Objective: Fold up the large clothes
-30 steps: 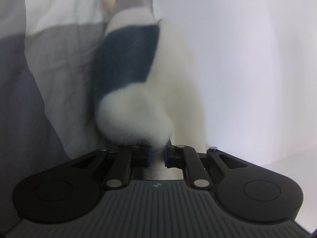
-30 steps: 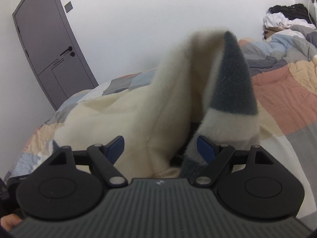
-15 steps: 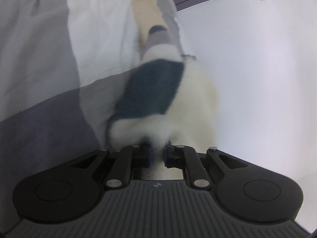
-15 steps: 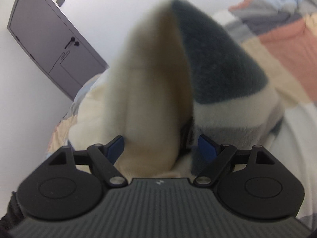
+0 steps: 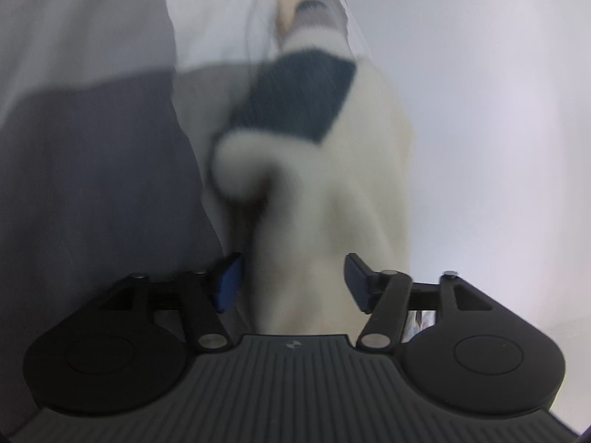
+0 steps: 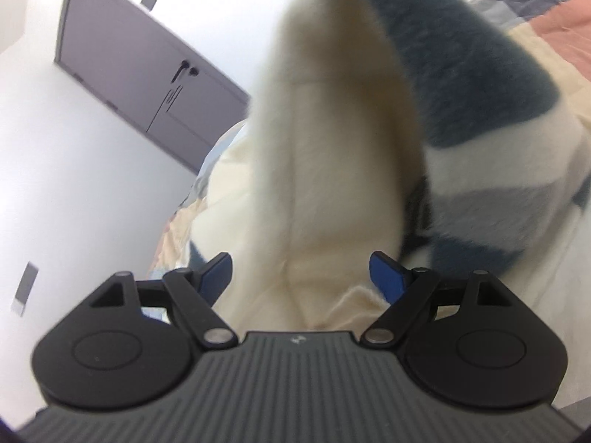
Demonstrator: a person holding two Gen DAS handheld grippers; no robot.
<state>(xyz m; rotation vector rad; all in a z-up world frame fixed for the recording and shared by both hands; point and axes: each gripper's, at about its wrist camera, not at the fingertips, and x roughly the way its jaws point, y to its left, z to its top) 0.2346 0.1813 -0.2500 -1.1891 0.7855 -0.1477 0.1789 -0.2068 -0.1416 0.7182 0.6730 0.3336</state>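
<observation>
Left gripper opening around blurred fleece garment

garment between the opening jaws of left gripper, running away from it over the bed | wall right of garment | right gripper: garment fold rises between its spread jaws | door behind, upper left | quilt upper right
</observation>
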